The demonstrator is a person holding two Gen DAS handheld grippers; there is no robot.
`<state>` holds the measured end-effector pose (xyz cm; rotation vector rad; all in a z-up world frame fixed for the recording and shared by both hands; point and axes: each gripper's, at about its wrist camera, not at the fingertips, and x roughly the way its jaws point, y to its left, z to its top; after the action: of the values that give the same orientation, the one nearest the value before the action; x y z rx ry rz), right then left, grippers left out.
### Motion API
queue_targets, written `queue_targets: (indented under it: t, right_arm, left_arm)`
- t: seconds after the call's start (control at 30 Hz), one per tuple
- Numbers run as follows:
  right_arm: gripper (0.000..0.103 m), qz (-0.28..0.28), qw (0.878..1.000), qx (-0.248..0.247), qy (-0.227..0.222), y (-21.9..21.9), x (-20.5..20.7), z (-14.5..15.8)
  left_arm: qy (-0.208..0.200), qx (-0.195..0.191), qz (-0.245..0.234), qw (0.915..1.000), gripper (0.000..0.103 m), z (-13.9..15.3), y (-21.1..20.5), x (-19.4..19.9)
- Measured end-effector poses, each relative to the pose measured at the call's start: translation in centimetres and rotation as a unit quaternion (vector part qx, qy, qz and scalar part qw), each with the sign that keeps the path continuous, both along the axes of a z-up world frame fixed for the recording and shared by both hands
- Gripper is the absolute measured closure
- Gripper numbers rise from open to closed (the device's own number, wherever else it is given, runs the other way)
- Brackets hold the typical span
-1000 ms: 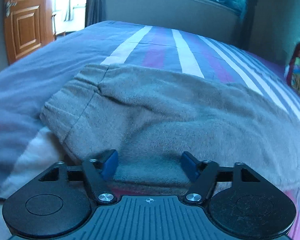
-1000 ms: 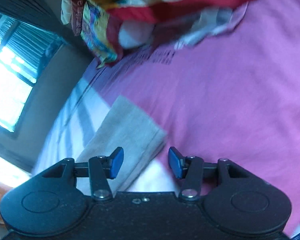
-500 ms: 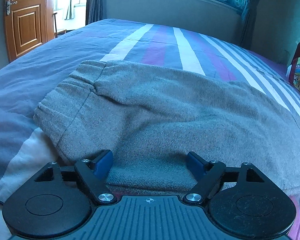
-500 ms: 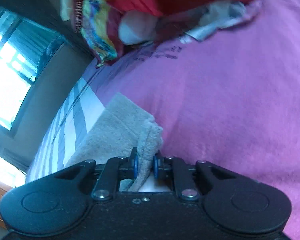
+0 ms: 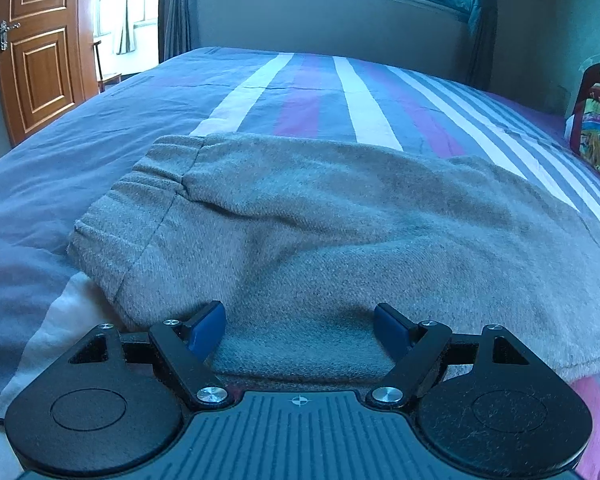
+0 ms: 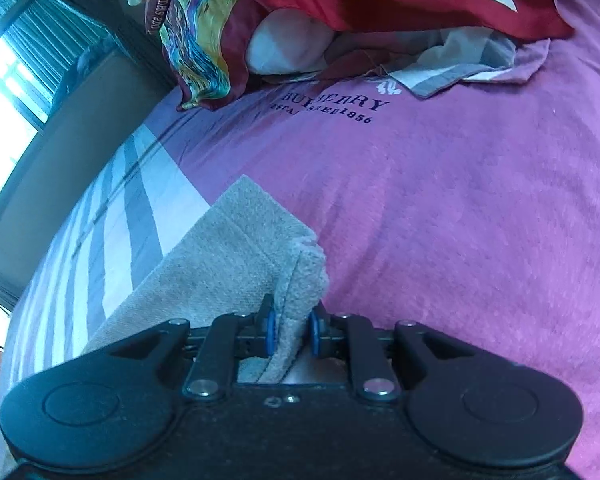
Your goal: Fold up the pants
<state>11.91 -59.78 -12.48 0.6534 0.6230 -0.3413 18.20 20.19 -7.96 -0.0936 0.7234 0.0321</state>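
Pants [image 5: 340, 232]: grey, flat on bed [image 5: 100, 152]. Right gripper [image 6: 292, 330] pinches hem [image 6: 296, 280]; left gripper [image 5: 300, 328] gapes over near edge. We lift evenly, keeping layers aligned.

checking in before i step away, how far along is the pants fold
Early. Done: grey pants lie spread on the striped bedspread. In hand: right claw has just closed on the leg cuff; left claw open over the near edge. Left: every fold.

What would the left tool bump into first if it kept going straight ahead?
Most likely the grey pants. The left tool is open and points down at them, their near edge already between its fingers. Exactly how close the cloth is remains unclear.
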Motion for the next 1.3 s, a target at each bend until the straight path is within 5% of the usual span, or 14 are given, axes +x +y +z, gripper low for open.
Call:
queue_targets:
  t: [0.27, 0.57, 0.6, 0.67, 0.73, 0.93, 1.03, 1.1, 1.3]
  right_arm:
    - [0.087, -0.012, 1.0, 0.001, 0.022, 0.0, 0.7, 0.3]
    - [0.087, -0.016, 1.0, 0.008, 0.022, -0.2, 0.6, 0.1]
    - [0.087, -0.016, 1.0, 0.01, 0.021, -0.2, 0.6, 0.1]
    - [0.087, -0.018, 1.0, 0.013, 0.019, -0.2, 0.6, -0.1]
    - [0.086, -0.018, 1.0, 0.011, 0.019, -0.2, 0.6, -0.1]
    - [0.086, -0.012, 1.0, 0.013, 0.018, -0.4, 0.5, -0.1]
    - [0.086, -0.01, 1.0, 0.012, 0.017, -0.4, 0.5, -0.2]
    - [0.086, -0.009, 1.0, 0.01, 0.016, -0.4, 0.5, -0.2]
    - [0.086, -0.001, 1.0, 0.007, 0.019, -0.5, 0.5, -0.1]
  left_arm:
    - [-0.013, -0.003, -0.008, 0.9999, 0.022, 0.0, 0.5, -0.5]
    - [-0.088, -0.053, 0.102, 0.9894, 0.023, 2.7, 6.9, -4.7]
    - [-0.081, -0.067, 0.113, 0.988, 0.026, 2.5, 7.8, -4.5]
    - [-0.065, -0.125, 0.121, 0.9825, 0.059, 1.7, 9.6, -3.5]
    - [-0.051, -0.141, 0.13, 0.9801, 0.077, 1.3, 10.5, -2.4]
    - [-0.125, -0.102, 0.078, 0.9839, 0.079, 3.9, 9.0, -2.1]
    - [-0.173, -0.113, 0.046, 0.9774, 0.079, 3.7, 9.2, -2.0]
    - [-0.062, -0.1, 0.074, 0.9902, 0.081, 0.5, 10.2, 0.4]
    - [-0.064, -0.197, 0.074, 0.9755, 0.076, -0.7, 12.7, -0.5]
